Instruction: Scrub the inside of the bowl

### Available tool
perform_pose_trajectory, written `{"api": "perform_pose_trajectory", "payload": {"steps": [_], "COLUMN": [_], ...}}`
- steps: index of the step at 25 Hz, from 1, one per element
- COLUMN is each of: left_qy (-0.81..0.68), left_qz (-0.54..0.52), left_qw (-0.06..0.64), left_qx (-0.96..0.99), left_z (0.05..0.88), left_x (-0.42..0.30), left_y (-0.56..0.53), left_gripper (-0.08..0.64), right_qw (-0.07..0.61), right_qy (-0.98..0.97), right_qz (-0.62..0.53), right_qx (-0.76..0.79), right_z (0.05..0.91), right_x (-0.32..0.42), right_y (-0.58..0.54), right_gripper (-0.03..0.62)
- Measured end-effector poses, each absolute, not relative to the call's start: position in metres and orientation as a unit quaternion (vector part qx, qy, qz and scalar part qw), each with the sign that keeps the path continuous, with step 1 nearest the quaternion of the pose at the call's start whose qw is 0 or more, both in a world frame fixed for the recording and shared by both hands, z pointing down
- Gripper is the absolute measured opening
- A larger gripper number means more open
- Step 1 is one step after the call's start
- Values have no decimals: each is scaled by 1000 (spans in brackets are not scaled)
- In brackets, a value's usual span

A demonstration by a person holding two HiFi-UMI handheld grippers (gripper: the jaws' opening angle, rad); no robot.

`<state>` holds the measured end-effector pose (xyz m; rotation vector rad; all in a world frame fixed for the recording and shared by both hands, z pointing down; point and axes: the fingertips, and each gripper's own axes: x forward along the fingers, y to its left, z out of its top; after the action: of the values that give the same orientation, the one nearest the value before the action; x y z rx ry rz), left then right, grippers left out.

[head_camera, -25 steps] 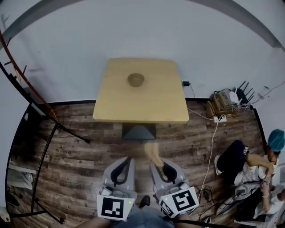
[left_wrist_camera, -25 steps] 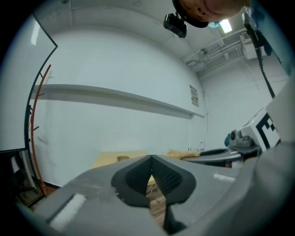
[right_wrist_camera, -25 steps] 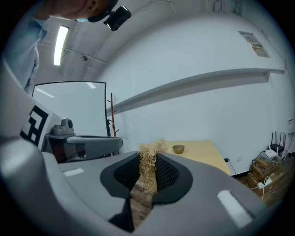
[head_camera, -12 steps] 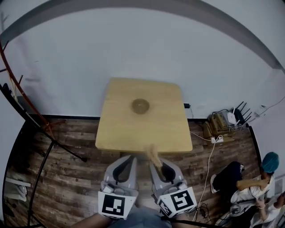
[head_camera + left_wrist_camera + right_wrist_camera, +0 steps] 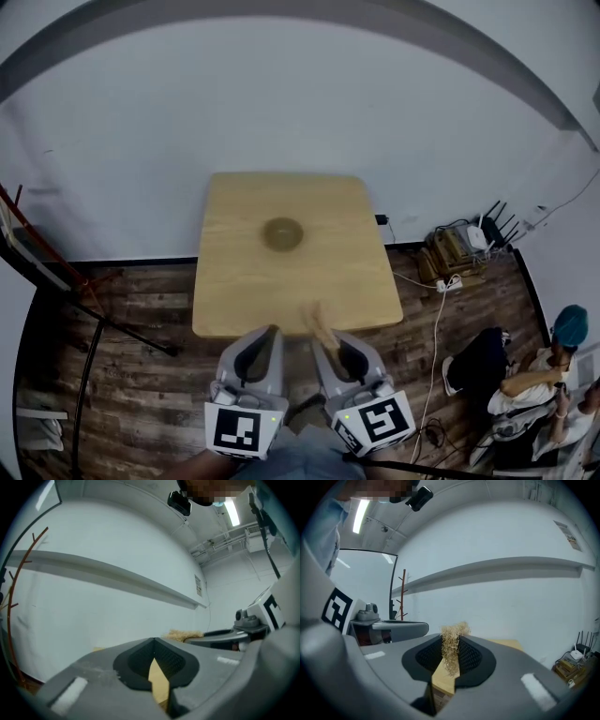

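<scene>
A small brown bowl (image 5: 282,233) sits alone near the middle of a light wooden table (image 5: 234,291), well ahead of both grippers. My right gripper (image 5: 327,337) hovers just short of the table's near edge, shut on a tan fibrous scrubber (image 5: 318,322) that sticks out past its tips. In the right gripper view the scrubber (image 5: 451,645) is pinched between the black pads (image 5: 474,657). My left gripper (image 5: 270,335) is beside it, shut with nothing in it; the left gripper view shows only a thin wedge of table between its pads (image 5: 136,660).
A white wall stands behind the table. Wood plank floor lies all round it. Cables, a power strip (image 5: 450,281) and a router (image 5: 475,236) lie on the floor at the right. A person (image 5: 525,375) sits at the lower right. A dark stand (image 5: 56,281) leans at the left.
The table and bowl have come nearer; both grippers now reach its near edge. Their jaws have not changed, and the scrubber stays in the right one.
</scene>
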<state>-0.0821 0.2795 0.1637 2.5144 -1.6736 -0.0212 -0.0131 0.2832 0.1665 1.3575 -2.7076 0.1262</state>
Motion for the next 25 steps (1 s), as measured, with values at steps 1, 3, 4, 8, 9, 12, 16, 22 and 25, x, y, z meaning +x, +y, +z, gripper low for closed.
{"api": "perform_pose_trajectory", "payload": {"steps": [1, 3, 4, 8, 9, 12, 16, 22, 25], "left_qy": [-552, -552, -554, -563, -566, -574, -584, -593, -600], "left_qz": [-4, 4, 8, 26, 31, 45, 77, 87, 90], "left_qw": [66, 75, 79, 94, 96, 103, 101, 89, 90], "left_qx": [831, 830, 829, 820, 818, 811, 802, 796, 790], "left_z": [168, 176, 180, 194, 197, 205, 217, 218, 217], "left_x": [-82, -82, -84, -89, -90, -92, -97, -87, -82], "left_y": [276, 269, 266, 242, 235, 211, 175, 118, 95], "left_gripper": [20, 20, 20, 20, 20, 20, 20, 20, 20], "right_qw": [57, 60, 61, 65, 66, 66, 67, 64, 60], "right_qy": [-891, -888, -888, -887, -886, -884, -884, -885, -888], "right_qz": [46, 56, 60, 75, 78, 95, 110, 124, 127], "right_qx": [449, 452, 452, 452, 452, 452, 449, 444, 438], "right_z": [169, 175, 178, 189, 192, 202, 211, 218, 217], "right_x": [-12, -10, -9, -7, -5, 1, 10, 29, 35], "right_y": [280, 271, 267, 240, 232, 203, 164, 109, 87], "right_gripper": [67, 67, 67, 67, 67, 67, 67, 67, 67]}}
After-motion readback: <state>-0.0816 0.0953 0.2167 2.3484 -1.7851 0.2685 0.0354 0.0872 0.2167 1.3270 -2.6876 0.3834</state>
